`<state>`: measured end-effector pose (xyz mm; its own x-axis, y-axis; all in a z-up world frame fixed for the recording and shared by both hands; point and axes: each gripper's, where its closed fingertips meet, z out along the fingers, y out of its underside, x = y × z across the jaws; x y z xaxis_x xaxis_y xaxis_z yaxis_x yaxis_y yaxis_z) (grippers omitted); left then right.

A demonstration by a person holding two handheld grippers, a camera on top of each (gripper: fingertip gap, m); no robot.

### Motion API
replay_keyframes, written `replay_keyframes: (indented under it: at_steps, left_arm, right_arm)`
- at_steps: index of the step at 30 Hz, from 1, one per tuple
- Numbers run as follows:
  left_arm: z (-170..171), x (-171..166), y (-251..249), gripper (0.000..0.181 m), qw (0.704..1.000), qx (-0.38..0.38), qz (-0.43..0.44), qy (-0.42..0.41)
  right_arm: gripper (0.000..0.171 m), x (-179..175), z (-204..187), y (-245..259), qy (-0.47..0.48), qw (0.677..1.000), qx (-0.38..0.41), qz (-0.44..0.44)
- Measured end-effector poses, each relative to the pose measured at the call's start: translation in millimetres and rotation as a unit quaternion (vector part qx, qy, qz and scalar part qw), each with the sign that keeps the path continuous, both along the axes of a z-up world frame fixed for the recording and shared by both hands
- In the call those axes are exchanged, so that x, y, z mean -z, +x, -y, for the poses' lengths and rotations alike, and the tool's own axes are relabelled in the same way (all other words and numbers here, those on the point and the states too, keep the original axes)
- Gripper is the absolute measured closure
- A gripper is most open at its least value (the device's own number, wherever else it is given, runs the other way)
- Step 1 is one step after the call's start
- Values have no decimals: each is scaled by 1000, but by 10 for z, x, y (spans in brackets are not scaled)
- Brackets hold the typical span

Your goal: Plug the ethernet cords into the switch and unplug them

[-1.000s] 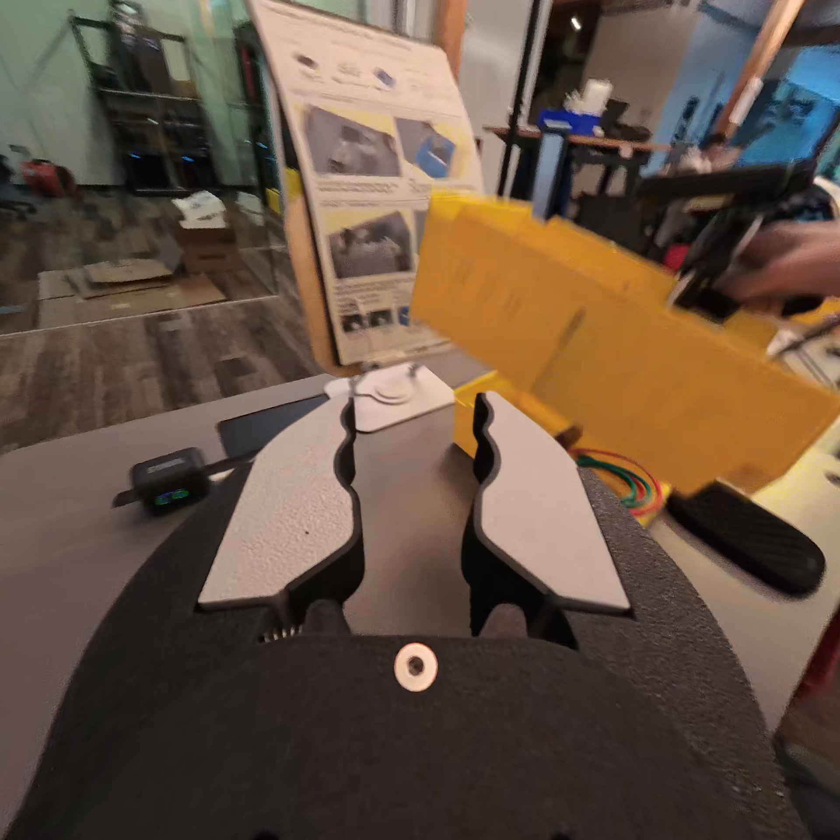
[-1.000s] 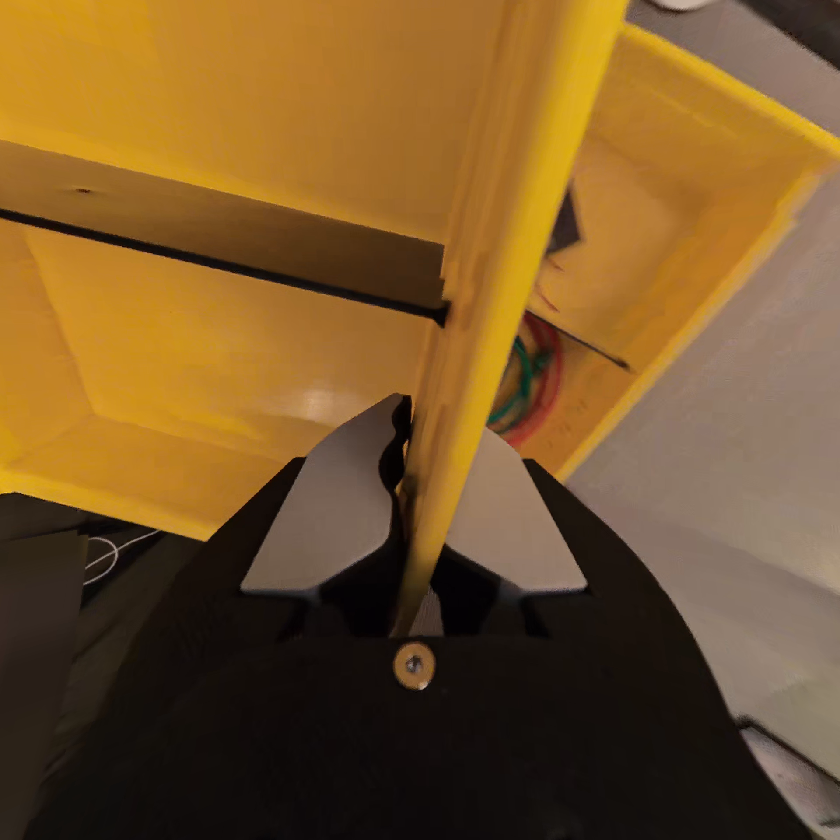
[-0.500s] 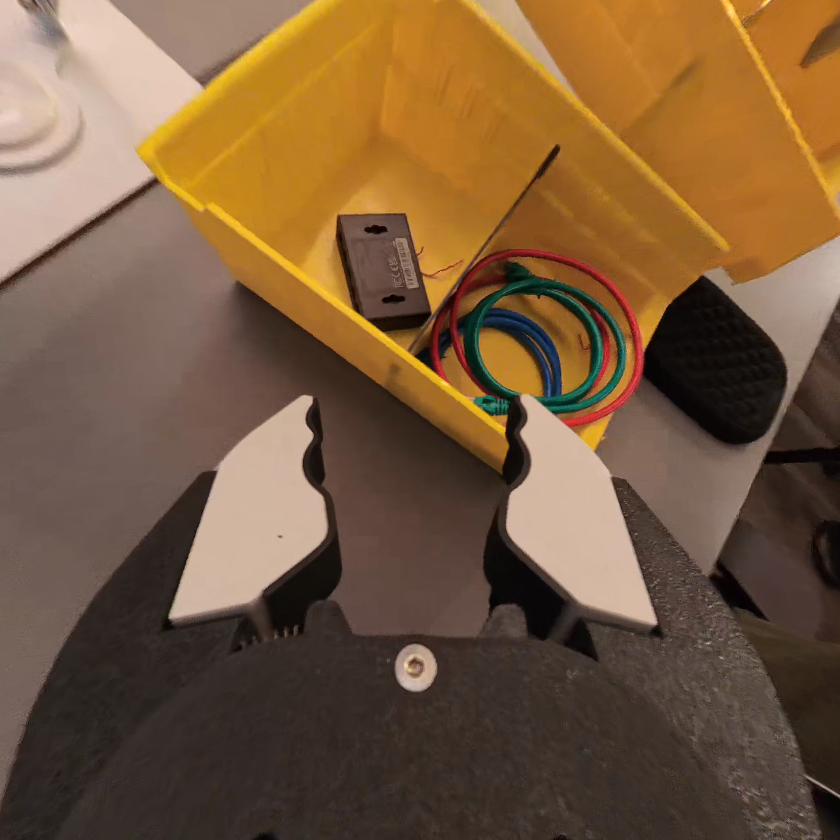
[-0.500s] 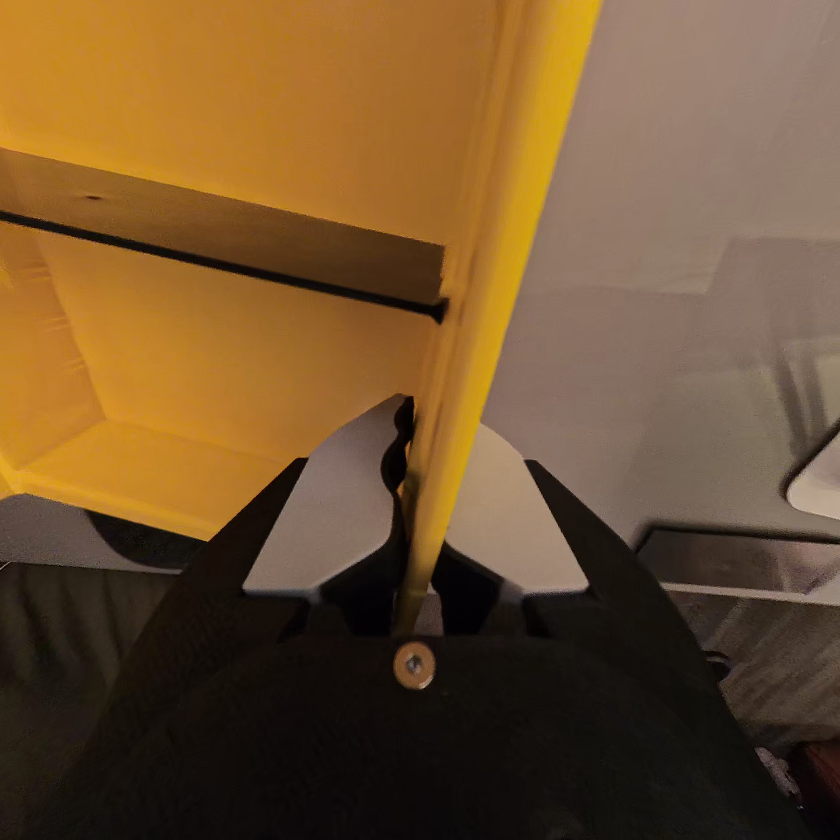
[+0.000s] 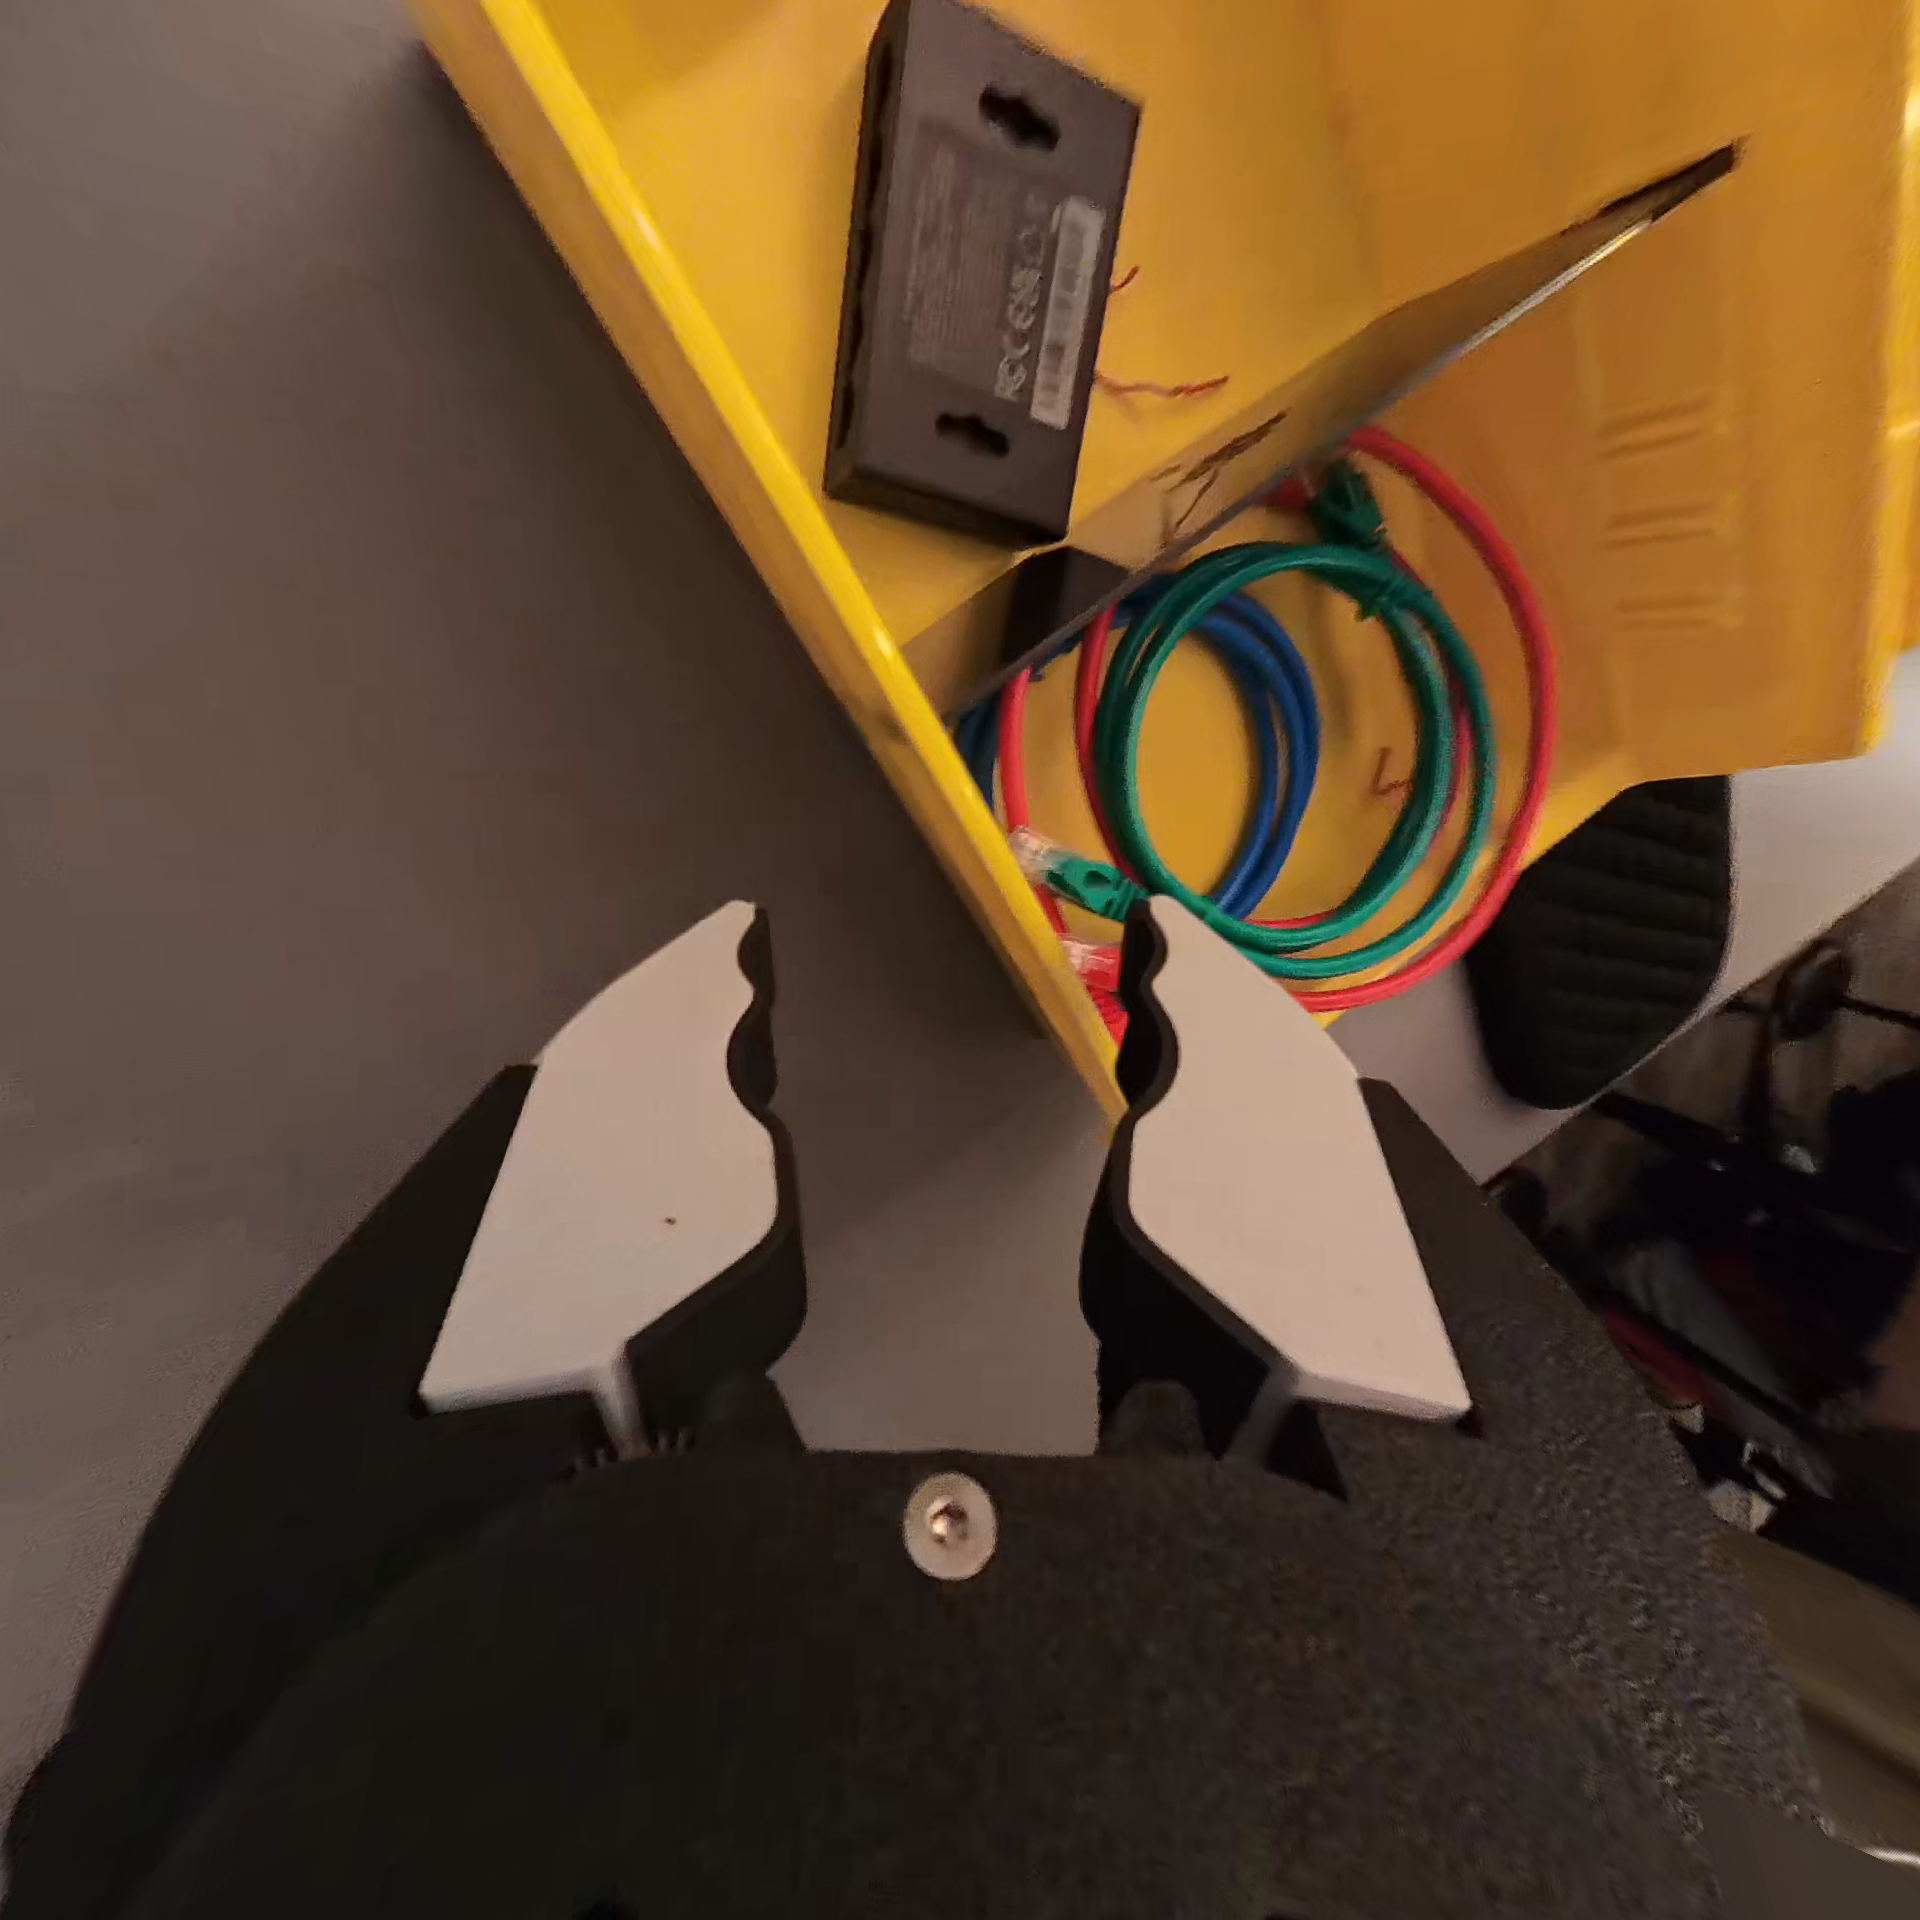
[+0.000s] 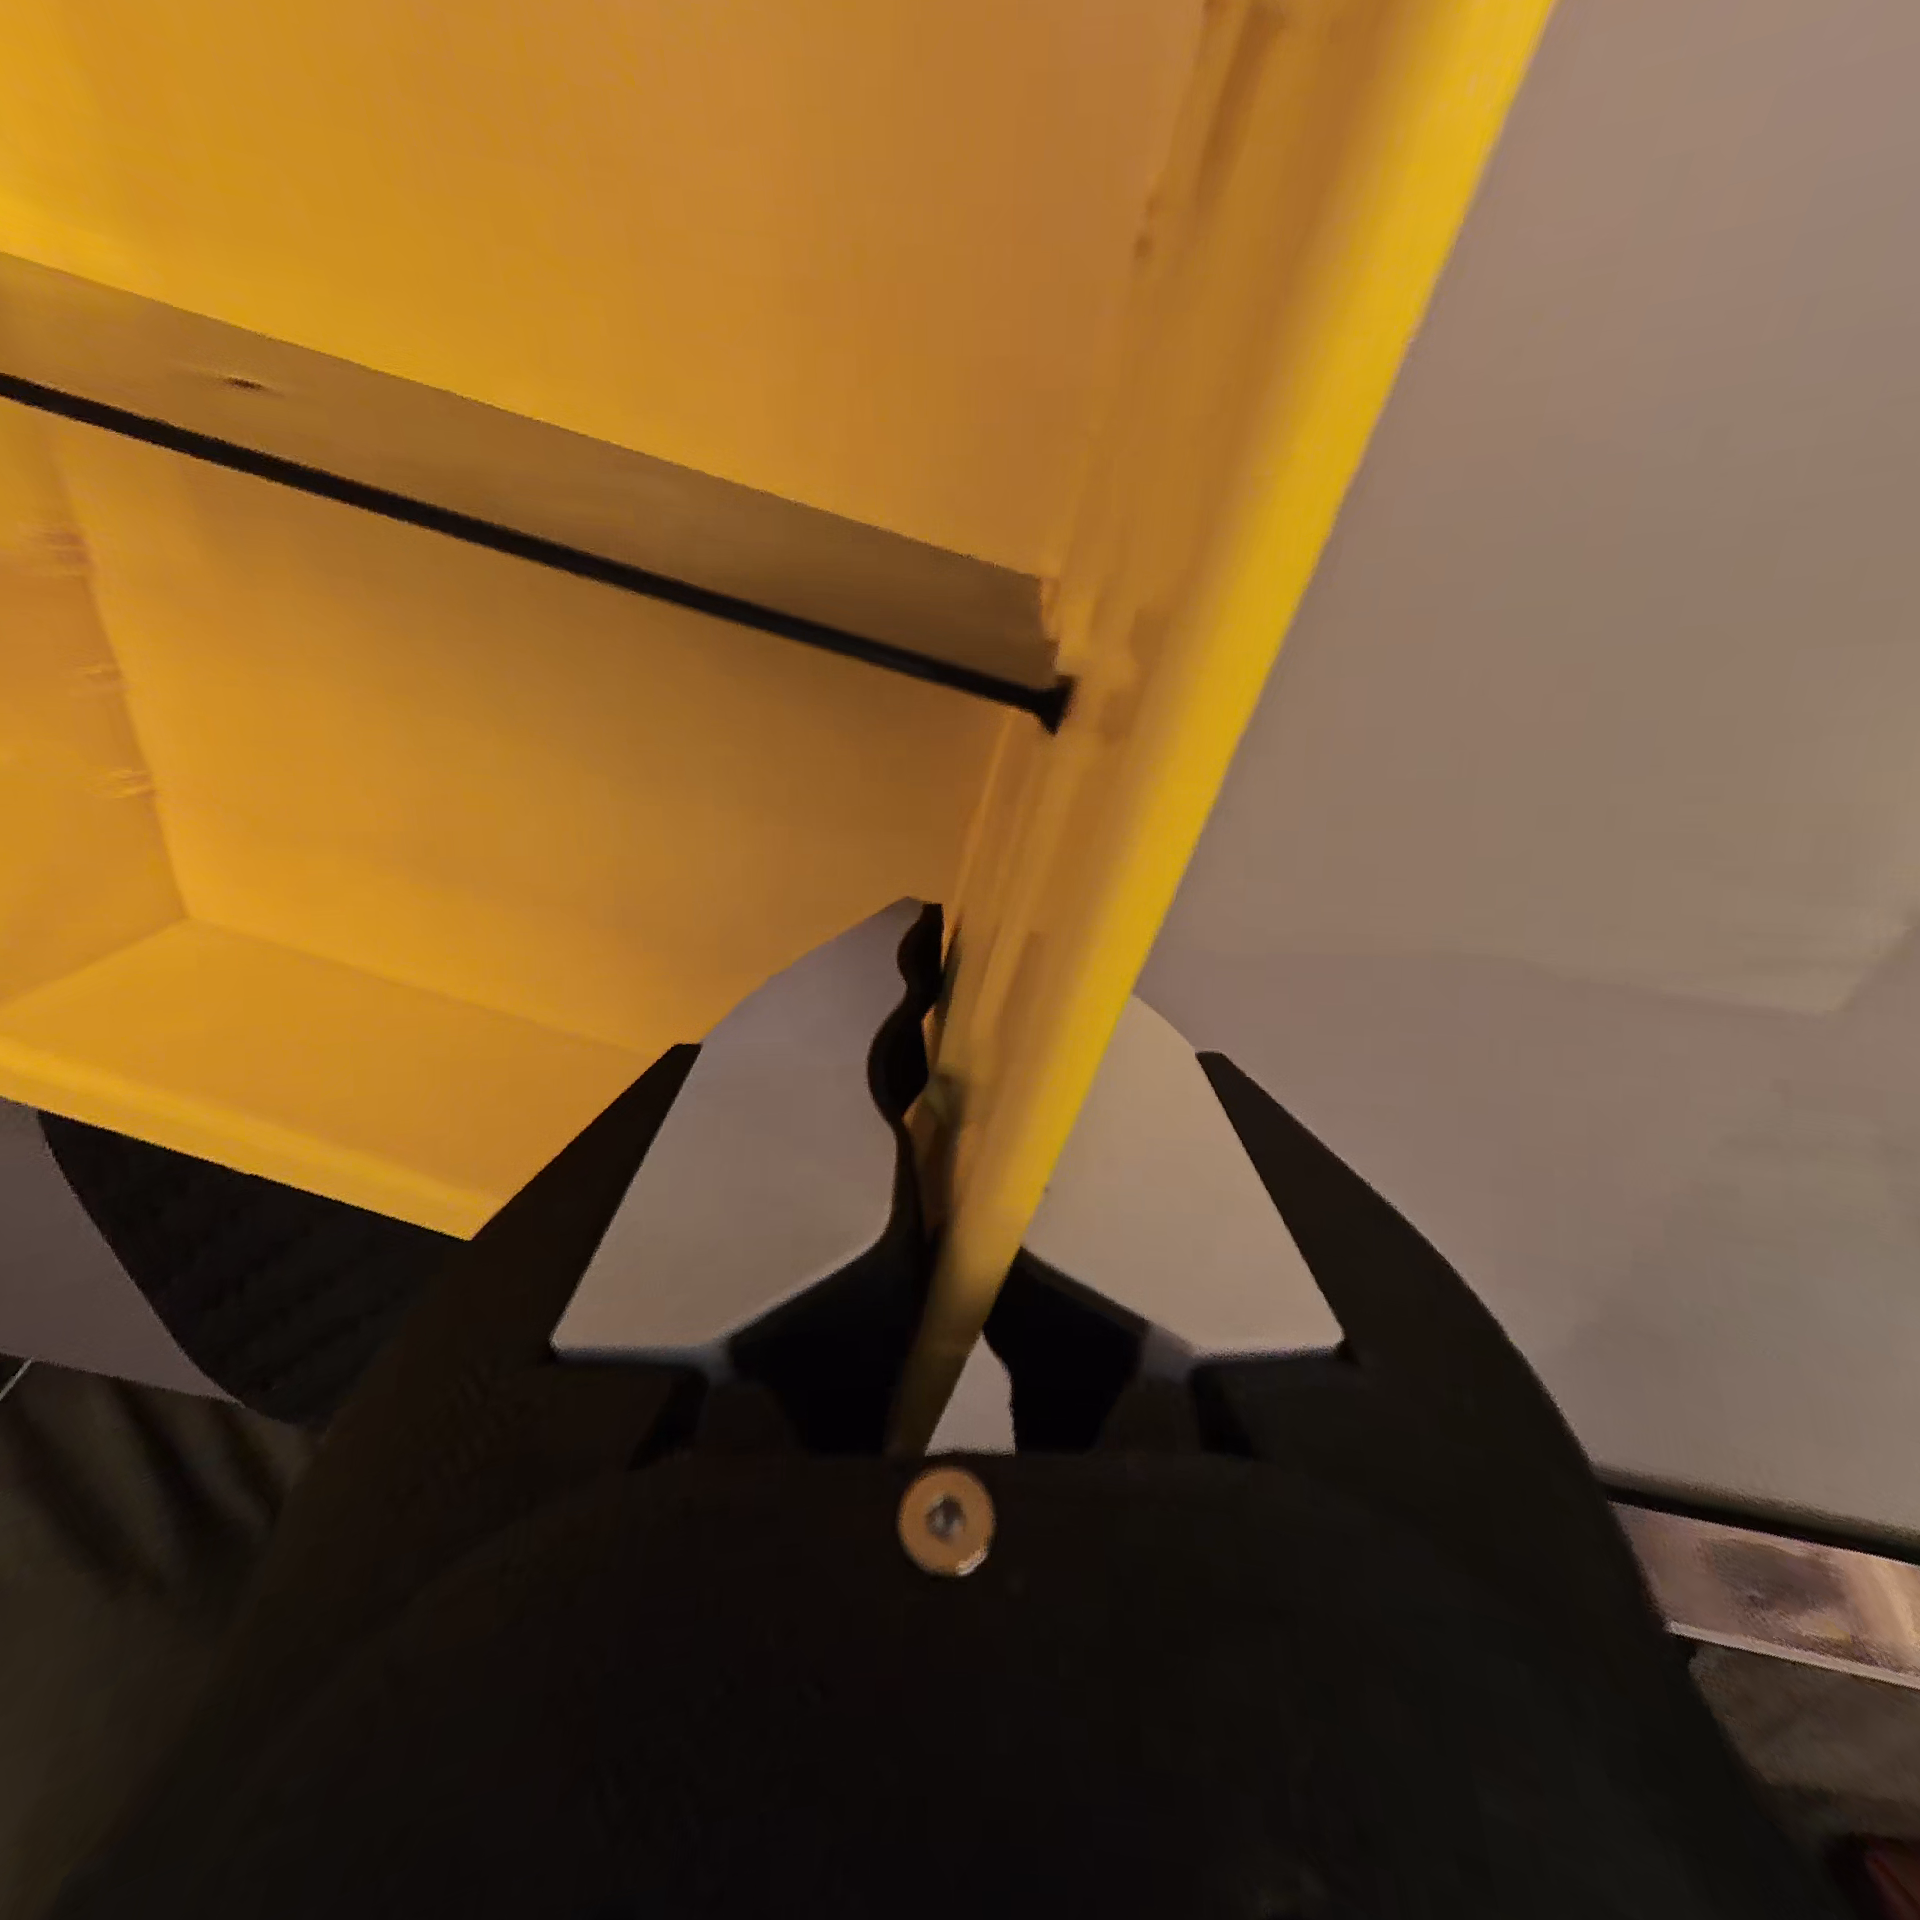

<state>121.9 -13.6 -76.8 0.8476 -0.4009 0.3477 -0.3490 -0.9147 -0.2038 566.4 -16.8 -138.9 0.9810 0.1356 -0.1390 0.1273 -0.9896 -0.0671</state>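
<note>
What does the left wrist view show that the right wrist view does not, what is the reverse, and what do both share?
Only the left wrist view shows the black switch lying in one compartment of a yellow bin, and the coiled red cord, green cord and blue cord in the next, past a divider. The left gripper is open, holding nothing.

Only the right wrist view shows the right gripper, jaws shut on the wall of an empty yellow bin.

Both show grey table and yellow plastic.

Three coiled ethernet cords (image 5: 1299, 748): one red, one green, one blue; one black switch (image 5: 977, 270); two yellow bins (image 5: 727, 416).
</note>
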Motion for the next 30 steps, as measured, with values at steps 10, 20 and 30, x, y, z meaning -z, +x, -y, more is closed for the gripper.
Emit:
replay_keyframes:
  at_steps: [10,20,30]
  left_arm:
    - [-52,214,38,165,990,56,-81,-99]
    - [-442,194,-1113,177,994,13,-105,-31]
    - [-269,173,-2818,177,981,-160,-111,-18]
  right_arm:
    - [168,52,-54,-390,-6,999,-41,-9]
    - [167,51,-150,-753,-7,999,-52,-9]
    - [167,47,-97,-1021,-12,999,-42,-7]
